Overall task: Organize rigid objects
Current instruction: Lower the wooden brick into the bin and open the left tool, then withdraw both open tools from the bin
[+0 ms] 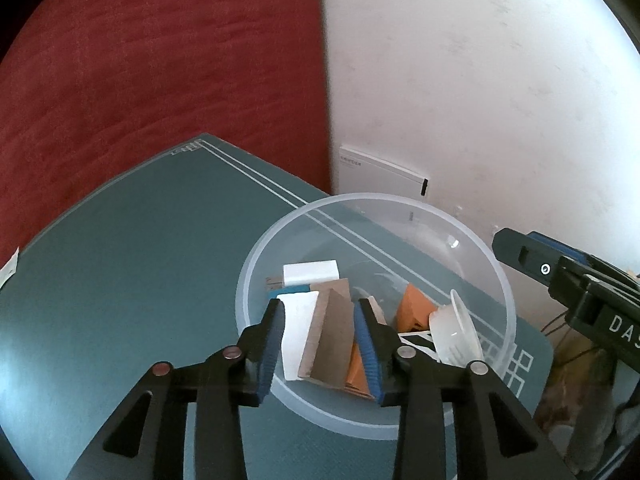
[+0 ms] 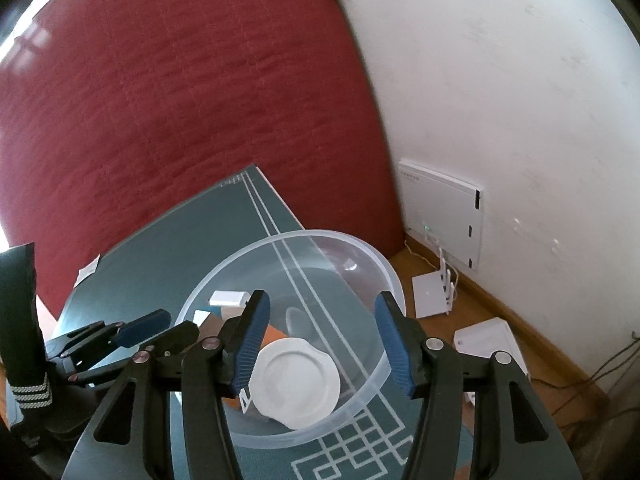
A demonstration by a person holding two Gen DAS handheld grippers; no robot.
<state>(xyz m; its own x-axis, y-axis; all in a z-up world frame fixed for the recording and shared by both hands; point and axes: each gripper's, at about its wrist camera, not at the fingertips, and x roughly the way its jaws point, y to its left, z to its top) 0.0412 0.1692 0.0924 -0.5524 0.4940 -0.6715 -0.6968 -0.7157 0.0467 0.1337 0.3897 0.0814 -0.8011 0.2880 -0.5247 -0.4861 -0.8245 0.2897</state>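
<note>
A clear plastic bowl point(image 1: 247, 280) point(image 2: 386, 266) stands on a teal mat point(image 1: 120, 260). It holds a white block point(image 1: 310, 272) point(image 2: 228, 298), a brown box point(image 1: 330, 340), a white card point(image 1: 298, 328), orange pieces point(image 1: 414, 308) and a small white dish point(image 1: 456, 332) point(image 2: 296, 384). My left gripper point(image 1: 319, 312) point(image 2: 168, 330) hovers at the bowl's near side, open; the brown box and white card lie below, between its fingers, unpressed. My right gripper point(image 2: 322, 304) point(image 1: 516, 248) hangs open over the bowl, above the dish, touching nothing.
A red mattress point(image 1: 160, 60) leans behind the mat beside a white wall. A flat white box point(image 2: 440, 212) stands against the wall. A white router point(image 2: 432, 292), another white box point(image 2: 488, 340) and cables lie on the wooden floor. A dark striped sleeve point(image 2: 24, 340) shows at left.
</note>
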